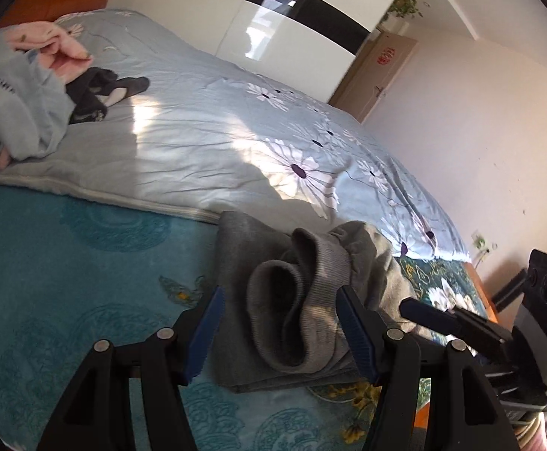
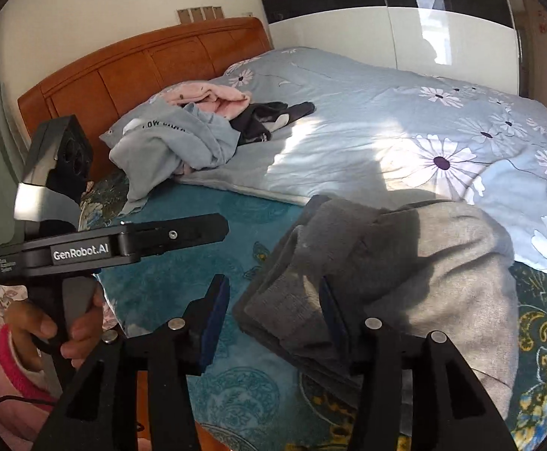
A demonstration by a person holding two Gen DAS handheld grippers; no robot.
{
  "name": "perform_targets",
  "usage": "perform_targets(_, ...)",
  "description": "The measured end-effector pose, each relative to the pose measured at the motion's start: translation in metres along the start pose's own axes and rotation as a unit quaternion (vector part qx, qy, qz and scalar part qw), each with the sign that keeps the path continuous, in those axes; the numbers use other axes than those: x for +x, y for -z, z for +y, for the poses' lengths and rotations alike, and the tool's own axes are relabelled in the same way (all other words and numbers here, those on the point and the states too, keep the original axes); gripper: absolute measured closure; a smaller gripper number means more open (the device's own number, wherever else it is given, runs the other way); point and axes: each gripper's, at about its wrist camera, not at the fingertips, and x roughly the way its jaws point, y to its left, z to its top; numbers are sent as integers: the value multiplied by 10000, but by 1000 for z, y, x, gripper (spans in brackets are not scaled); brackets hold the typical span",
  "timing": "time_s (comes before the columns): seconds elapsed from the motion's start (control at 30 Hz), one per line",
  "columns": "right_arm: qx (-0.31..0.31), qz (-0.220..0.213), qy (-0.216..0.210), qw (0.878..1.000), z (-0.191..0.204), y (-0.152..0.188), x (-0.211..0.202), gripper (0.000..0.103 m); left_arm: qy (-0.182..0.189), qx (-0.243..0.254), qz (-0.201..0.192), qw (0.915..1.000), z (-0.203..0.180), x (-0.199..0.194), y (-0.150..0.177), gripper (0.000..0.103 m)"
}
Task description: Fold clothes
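Left wrist view. My left gripper [image 1: 277, 325] has its fingers spread wide, one on each side of the grey garment [image 1: 303, 300] and apart from the cloth. The garment lies on the teal blanket [image 1: 67, 263], just below the near edge of the flowered quilt [image 1: 236, 131]. It is a folded bundle whose long axis runs from me toward the quilt. A ribbed cuff [image 1: 322, 263] curls up on top, its open mouth facing me. The cloth is soft grey knit, darker inside the cuff. My right gripper [image 1: 429, 314] comes in from the right of the garment; its fingers are partly cut off, so their state cannot be read here. Far beyond the quilt's edge, a heap of clothes [image 1: 40, 86] sits near the frame's left rim.

Right wrist view. My right gripper [image 2: 273, 308] also has its fingers spread: the left one stands clear over the teal blanket [image 2: 168, 285], while the right one touches the garment's near edge. The grey garment [image 2: 405, 263] fills the lower right, again below the flowered quilt [image 2: 405, 131]. Its far fold is in shadow, and its lower end is hidden behind my own finger. It may be a sweatshirt, though no feature confirms this. My left gripper [image 2: 213, 227] shows side-on, left of the garment, held by a hand [image 2: 63, 323].
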Motion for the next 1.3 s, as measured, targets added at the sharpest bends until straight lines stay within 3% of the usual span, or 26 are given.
perform_targets(0.17, 717, -414, 382, 9958, -47, 17, -44, 52, 202, 327, 353, 9986, -19, 54, -13, 37)
perform_targets(0.43, 1440, -566, 654, 9858, -90, 47, -71, 52, 226, 287, 378, 9986, -18, 65, -35, 37)
perform_targets(0.63, 1404, -680, 653, 9856, -92, 53, -79, 52, 245, 257, 397, 9986, -17, 73, -51, 37)
perform_targets(0.77, 1401, -672, 663, 9856, -92, 55, -75, 52, 36, -99, 1001, 9949, -10, 102, -52, 37)
perform_targets(0.87, 1448, -665, 667, 9850, -94, 58, -75, 52, 483, -715, 1108, 9901, 2, 108, -41, 37)
perform_targets(1.03, 1511, -626, 694, 9841, -99, 63, -76, 52, 1488, -1480, 781, 9746, 13, 91, -34, 38)
perform_targets(1.23, 1552, -649, 654, 9836, -100, 65, -75, 52, 1436, -1498, 760, 9753, 11, 81, -20, 40)
perform_targets(1.3, 1550, -608, 683, 9837, -101, 66, -74, 52, 1342, -1509, 622, 9774, 8, 73, -18, 54)
